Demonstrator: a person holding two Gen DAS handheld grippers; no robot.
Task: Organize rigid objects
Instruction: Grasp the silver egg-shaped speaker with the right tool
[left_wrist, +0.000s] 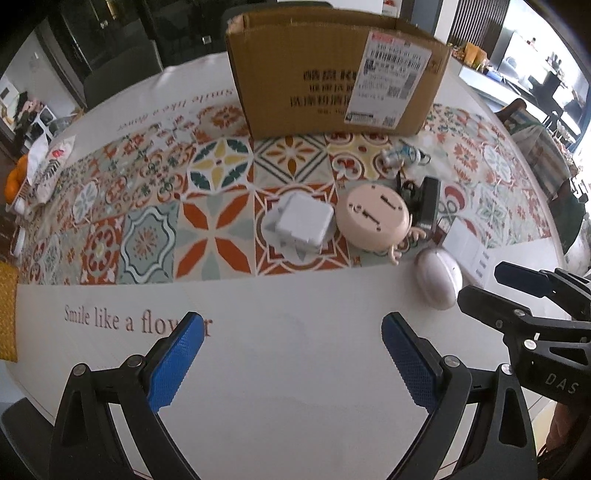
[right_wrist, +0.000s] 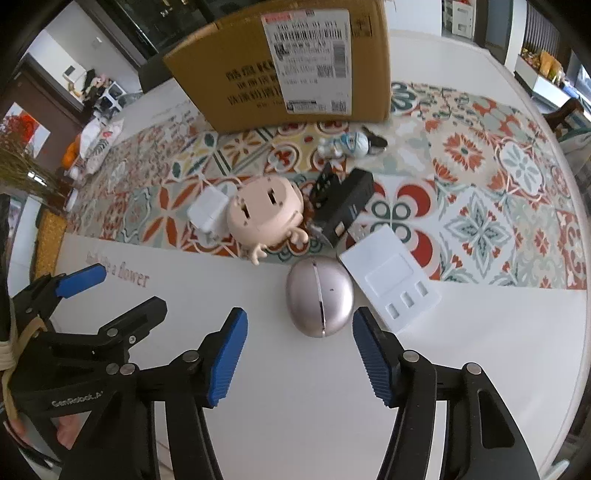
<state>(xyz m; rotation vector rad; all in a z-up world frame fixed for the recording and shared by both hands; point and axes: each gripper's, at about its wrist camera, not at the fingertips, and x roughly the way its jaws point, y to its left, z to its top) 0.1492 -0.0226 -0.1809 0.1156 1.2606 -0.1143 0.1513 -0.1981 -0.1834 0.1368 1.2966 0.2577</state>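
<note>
A cardboard box (left_wrist: 332, 74) (right_wrist: 280, 70) stands at the back of the table. In front of it lie a blue-white figurine (left_wrist: 402, 155) (right_wrist: 345, 144), a black charger (left_wrist: 424, 201) (right_wrist: 341, 205), a round pink toy (left_wrist: 376, 216) (right_wrist: 264, 216), a white adapter (left_wrist: 304, 221) (right_wrist: 207, 212), a white flat tray (right_wrist: 391, 280) (left_wrist: 467, 251) and a silver oval case (right_wrist: 319, 301) (left_wrist: 437, 278). My right gripper (right_wrist: 299, 356) is open, just short of the oval case. My left gripper (left_wrist: 291, 360) is open over bare white tabletop, holding nothing.
The patterned tablecloth (left_wrist: 214, 236) covers a round table whose edge (right_wrist: 576, 332) curves close on the right. A bag and oranges (left_wrist: 16, 181) sit at the far left. A yellow mat (left_wrist: 7, 310) lies at the left edge. A hand (right_wrist: 68, 432) holds the left gripper.
</note>
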